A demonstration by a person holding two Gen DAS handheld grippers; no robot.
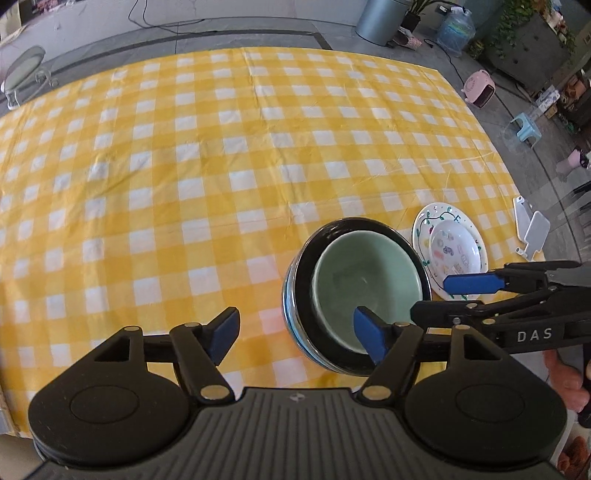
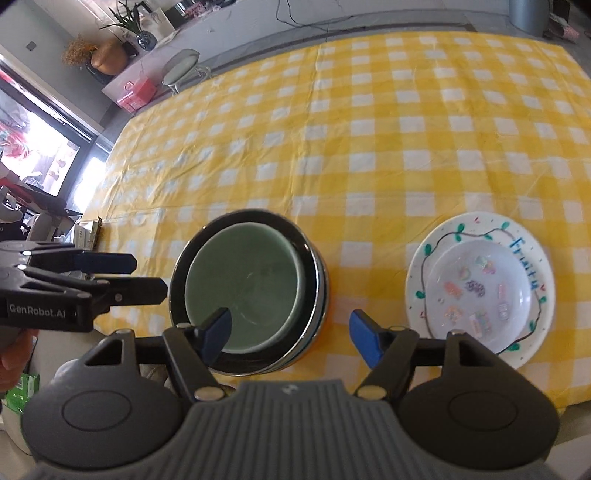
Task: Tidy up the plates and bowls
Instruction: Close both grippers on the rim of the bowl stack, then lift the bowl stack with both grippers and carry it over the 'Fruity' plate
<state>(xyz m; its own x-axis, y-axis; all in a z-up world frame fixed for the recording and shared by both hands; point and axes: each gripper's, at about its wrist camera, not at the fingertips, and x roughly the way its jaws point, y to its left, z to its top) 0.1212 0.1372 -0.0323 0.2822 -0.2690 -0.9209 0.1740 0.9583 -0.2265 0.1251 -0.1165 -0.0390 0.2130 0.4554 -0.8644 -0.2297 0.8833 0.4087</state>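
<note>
A pale green bowl (image 1: 364, 284) sits nested inside a black-rimmed bowl (image 1: 295, 295) on the yellow checked tablecloth (image 1: 184, 166). To its right a small white plate with stickers (image 1: 456, 251) lies on a larger white plate with a vine drawing (image 1: 424, 221). My left gripper (image 1: 295, 332) is open and empty, with the nested bowls just right of its gap. In the right wrist view my right gripper (image 2: 290, 332) is open and empty above the near rim of the black-rimmed bowl (image 2: 310, 251), with the green bowl (image 2: 243, 288) inside it and the sticker plate (image 2: 480, 291) on the vine plate (image 2: 417, 273) to the right.
The table's near edge runs just below both grippers. Two white cutting boards (image 1: 532, 229) lie off the cloth at the right. A stool (image 2: 183, 66), a plant pot (image 2: 107, 55) and a metal bin (image 1: 380, 16) stand beyond the table.
</note>
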